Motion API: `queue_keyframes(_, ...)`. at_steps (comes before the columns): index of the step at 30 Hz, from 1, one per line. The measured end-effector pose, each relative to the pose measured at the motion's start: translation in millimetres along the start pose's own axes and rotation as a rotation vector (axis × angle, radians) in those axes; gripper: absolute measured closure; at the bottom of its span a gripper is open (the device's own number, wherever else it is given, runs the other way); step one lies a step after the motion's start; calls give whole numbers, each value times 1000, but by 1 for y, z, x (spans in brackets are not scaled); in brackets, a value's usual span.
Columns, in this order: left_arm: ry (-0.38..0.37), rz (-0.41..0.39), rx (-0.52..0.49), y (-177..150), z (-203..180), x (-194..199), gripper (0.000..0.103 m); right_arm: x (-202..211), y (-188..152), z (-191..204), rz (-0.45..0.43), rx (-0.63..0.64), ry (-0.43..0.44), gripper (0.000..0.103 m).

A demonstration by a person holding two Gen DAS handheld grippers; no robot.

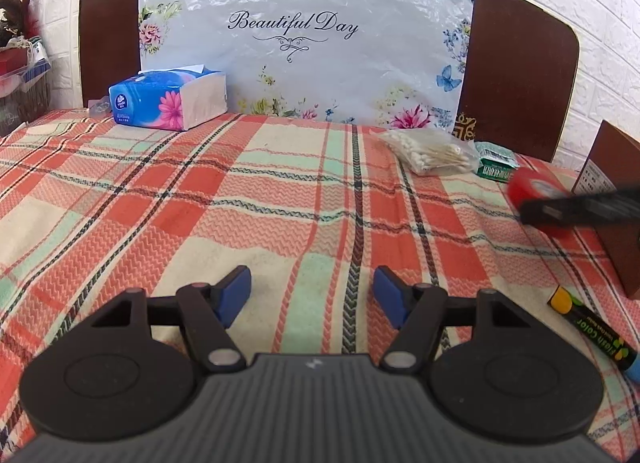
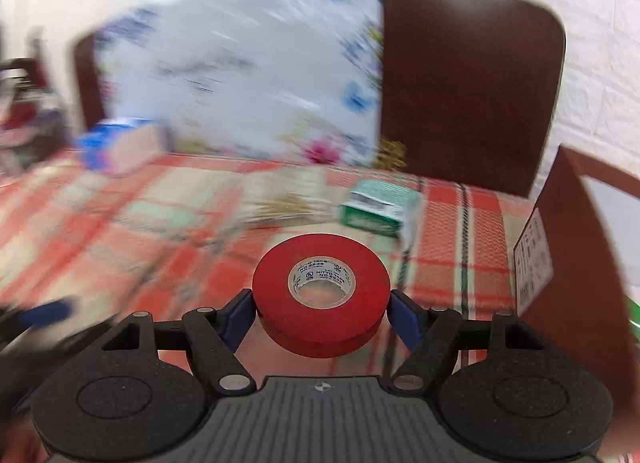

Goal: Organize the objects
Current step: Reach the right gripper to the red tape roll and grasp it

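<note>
My right gripper [image 2: 321, 313] is shut on a red roll of tape [image 2: 321, 295], its blue pads pressing both sides and the roll lifted above the plaid cloth. The left wrist view shows the same red tape [image 1: 530, 185] at the far right, blurred, with a dark finger of the right gripper [image 1: 580, 209] across it. My left gripper [image 1: 313, 297] is open over the plaid tablecloth [image 1: 240, 191], nothing between its blue pads. A bag of cotton swabs [image 1: 434, 153], a green packet [image 1: 496, 165] and a marker [image 1: 592, 329] lie on the right side.
A blue tissue pack [image 1: 168, 99] sits at the back left. A brown box [image 1: 618, 223] stands at the right edge, also seen as the brown box [image 2: 576, 247] beside the held tape. A floral board [image 1: 304, 43] leans against a dark headboard [image 1: 520, 71]. Red clutter [image 1: 20, 63] lies far left.
</note>
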State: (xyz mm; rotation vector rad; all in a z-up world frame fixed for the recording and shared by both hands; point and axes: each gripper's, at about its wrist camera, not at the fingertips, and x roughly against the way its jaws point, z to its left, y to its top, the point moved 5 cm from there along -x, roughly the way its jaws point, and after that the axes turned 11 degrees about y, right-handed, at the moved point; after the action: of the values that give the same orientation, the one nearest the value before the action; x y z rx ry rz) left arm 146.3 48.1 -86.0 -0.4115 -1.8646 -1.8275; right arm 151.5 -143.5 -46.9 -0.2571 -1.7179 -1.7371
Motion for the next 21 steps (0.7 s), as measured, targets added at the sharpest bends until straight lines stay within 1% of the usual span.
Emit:
queue_keyframes(2, 0, 2, -4, 0, 0, 0, 34, 34, -19, 15, -16, 61, 27, 32)
queue_keyframes(4, 3, 2, -13, 0, -2, 1, 34, 65, -44, 21, -14, 98, 33, 32)
queue_keyframes(7, 5, 9, -39, 0, -5, 3, 34, 97, -85, 17, 20, 85, -21, 32)
queue_keyframes(10, -16, 22, -95, 1, -16, 15, 37, 114, -117, 6, 48, 29, -96, 31)
queue_keyframes(11, -47, 25, -105, 1, -22, 26, 37, 118, -124, 1, 49, 0, -109, 31)
queue_keyframes(12, -95, 25, -118, 1, -32, 40, 37, 121, -129, -3, 51, -28, -117, 31)
queue_keyframes(14, -200, 17, -178, 1, -58, 73, 37, 125, -135, -6, 35, -53, -119, 32)
queue_keyframes(15, -261, 24, -208, 0, -73, 89, 37, 127, -136, -4, 27, -50, -121, 31)
queue_keyframes(16, -333, 47, -229, -1, -86, 103, 37, 127, -136, -3, 26, -42, -122, 30)
queue_keyframes(18, -467, 120, -262, -8, -112, 123, 38, 126, -137, -1, 22, -30, -124, 28)
queue_keyframes(19, -501, 158, -285, -12, -124, 127, 39, 127, -139, 0, 18, -27, -122, 27)
queue_keyframes(21, -527, 228, -309, -22, -143, 127, 39, 132, -145, -4, 12, -35, -122, 27)
